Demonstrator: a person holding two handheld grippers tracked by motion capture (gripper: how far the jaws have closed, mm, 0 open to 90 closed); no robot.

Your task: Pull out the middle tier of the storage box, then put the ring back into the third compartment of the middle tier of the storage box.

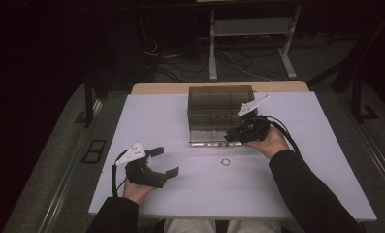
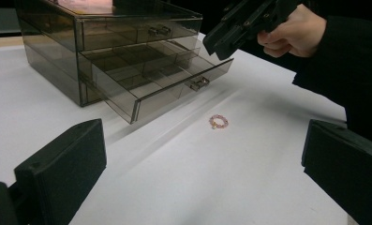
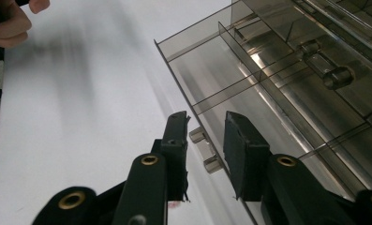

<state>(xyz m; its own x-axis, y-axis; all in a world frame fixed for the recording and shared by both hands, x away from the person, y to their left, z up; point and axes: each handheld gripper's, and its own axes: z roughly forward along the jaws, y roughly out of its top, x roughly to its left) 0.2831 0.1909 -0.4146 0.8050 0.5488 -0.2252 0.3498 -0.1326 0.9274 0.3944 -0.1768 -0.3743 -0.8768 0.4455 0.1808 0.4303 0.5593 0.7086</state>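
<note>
A smoky see-through drawer box [image 1: 214,104] stands at the table's far middle, its lowest drawer [image 2: 165,79] pulled out toward me. My right gripper [image 1: 229,137] hovers just above that drawer's front right. Its jaws are a little apart, and in the right gripper view [image 3: 205,123] the small drawer handle [image 3: 204,150] shows beyond them. A small pink bead ring [image 1: 225,162] lies on the white table in front of the drawer. My left gripper [image 1: 165,161] is at the near left, wide open and empty, with the ring [image 2: 218,122] ahead of it.
The white table [image 1: 287,184] has bare surface around the ring and to both sides of the box. The box's upper drawers [image 2: 141,33] are closed. Cables and a metal stand [image 1: 250,29] lie on the dark floor beyond the table.
</note>
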